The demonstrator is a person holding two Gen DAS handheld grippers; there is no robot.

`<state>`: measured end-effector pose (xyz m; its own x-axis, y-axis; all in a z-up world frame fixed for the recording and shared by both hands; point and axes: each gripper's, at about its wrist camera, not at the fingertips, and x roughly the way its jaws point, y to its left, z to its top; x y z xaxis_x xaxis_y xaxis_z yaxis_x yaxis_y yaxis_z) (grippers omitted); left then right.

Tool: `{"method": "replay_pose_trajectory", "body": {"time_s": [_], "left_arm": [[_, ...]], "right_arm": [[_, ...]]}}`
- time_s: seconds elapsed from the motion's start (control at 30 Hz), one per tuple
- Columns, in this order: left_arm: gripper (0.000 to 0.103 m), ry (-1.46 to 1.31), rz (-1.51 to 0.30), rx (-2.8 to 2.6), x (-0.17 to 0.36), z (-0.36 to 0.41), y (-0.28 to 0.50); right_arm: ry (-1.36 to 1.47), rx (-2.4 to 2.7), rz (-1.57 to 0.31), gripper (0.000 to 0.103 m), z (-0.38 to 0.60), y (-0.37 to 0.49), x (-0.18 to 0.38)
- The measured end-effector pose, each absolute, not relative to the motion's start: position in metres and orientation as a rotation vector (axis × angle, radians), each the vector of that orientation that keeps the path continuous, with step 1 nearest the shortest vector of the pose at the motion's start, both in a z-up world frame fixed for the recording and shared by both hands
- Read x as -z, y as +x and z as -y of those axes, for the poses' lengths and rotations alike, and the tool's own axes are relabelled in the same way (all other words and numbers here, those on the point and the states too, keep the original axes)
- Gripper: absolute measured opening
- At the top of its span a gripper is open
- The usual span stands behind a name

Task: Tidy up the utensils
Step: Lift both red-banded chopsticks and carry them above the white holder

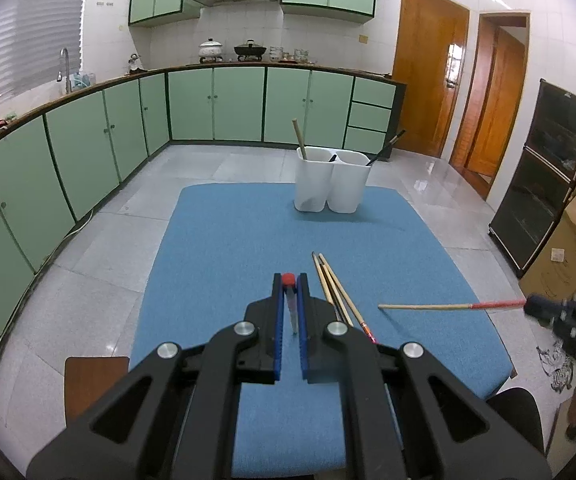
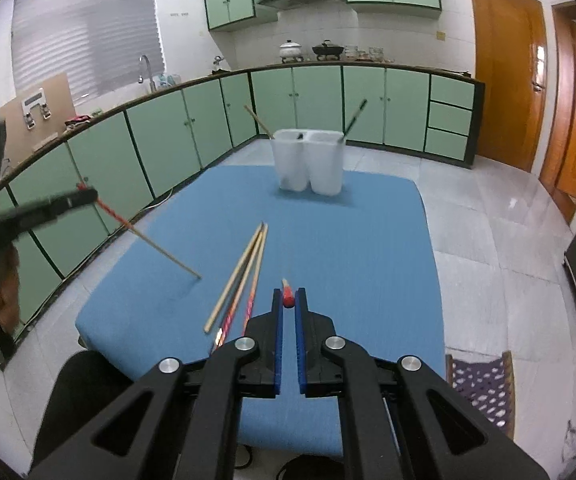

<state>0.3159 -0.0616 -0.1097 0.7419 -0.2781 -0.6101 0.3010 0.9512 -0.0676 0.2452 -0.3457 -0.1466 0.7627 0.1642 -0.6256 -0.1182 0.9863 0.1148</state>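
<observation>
1. Left gripper (image 1: 290, 285) clamped on a red-ended chopstick (image 2: 160, 249), tip angled down above the blue table (image 1: 228, 248).
2. Right gripper (image 2: 288, 298) likewise clamped on another (image 1: 448, 306).
3. Loose chopsticks (image 1: 334, 286) on table; white two-compartment holder (image 1: 330, 182) at far edge (already holds some).

table (image 1: 224, 240) – blue cloth | white holder (image 1: 330, 184) far end | chopsticks (image 1: 334, 284) – loose, near

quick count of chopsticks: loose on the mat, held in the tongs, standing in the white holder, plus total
loose on the blue mat: 3 chopsticks
held: 2, one each in the left tongs and right tongs
standing in the white holder: 2, a wooden stick and a dark stick; a short dark tip between them is unclear
total: 7
</observation>
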Motion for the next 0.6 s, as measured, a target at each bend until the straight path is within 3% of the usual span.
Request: {"method": "replay_pose_trajectory", "body": {"time_s": [0.6], "left_arm": [[0.005,0.061,-0.659,0.415,0.065,0.079,0.370]], "right_arm": [[-0.012,-0.184,-0.824,0.005,0.334,0.378,0.055]]}}
